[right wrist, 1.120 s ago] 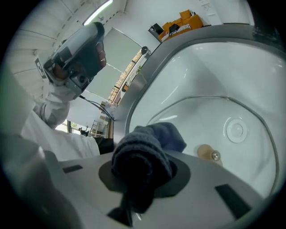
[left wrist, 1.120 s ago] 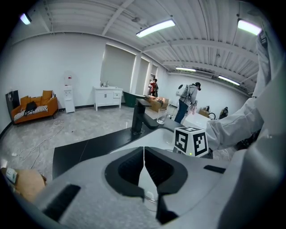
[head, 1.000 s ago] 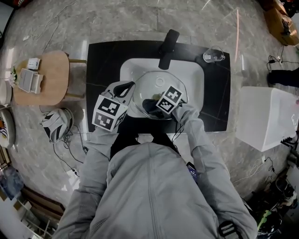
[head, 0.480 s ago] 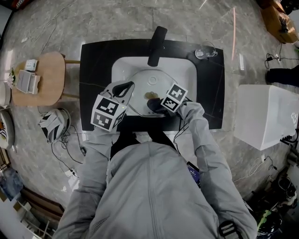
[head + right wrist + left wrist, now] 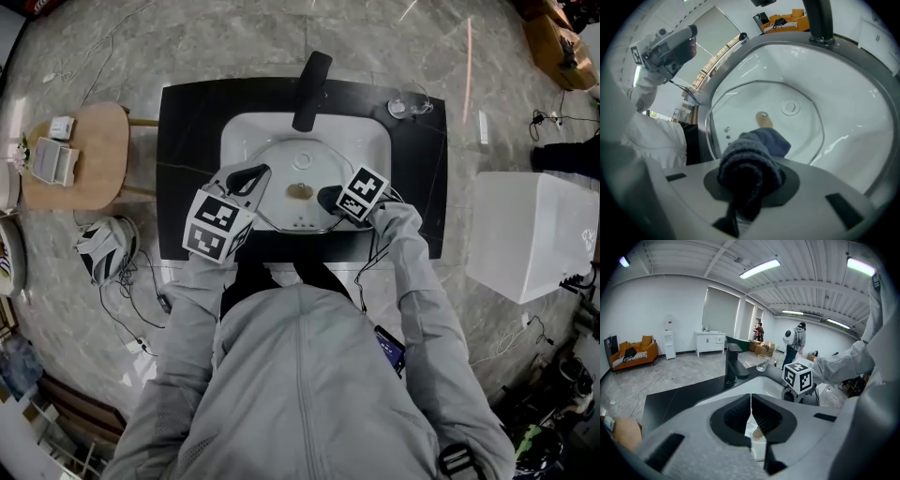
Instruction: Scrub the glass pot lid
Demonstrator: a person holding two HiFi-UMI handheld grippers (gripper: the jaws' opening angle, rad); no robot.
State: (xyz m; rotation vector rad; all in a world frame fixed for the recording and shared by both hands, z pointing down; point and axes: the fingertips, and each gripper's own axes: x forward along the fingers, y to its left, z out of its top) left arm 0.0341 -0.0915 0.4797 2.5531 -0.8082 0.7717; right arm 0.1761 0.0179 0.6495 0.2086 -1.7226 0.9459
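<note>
Glass pot lid (image 5: 292,214) sits tilted in the white sink (image 5: 370,150), its left rim pinched between the 2 jaws of the left gripper (image 5: 251,178), closed nearly together. The right gripper (image 5: 336,199) is clamped on a dark blue cloth (image 5: 751,161) at the lid's right side. Farther in, hard scrubbing could lever the slick rim from that narrow pinch, dropping the lid onto the basin.

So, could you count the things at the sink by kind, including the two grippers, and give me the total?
Grippers: 2, the left gripper and the right gripper
Glass pot lid: 1
Dark blue cloth: 1
Black faucet: 1
Drinking glass: 1
Sink basin: 1
Total: 7
</note>
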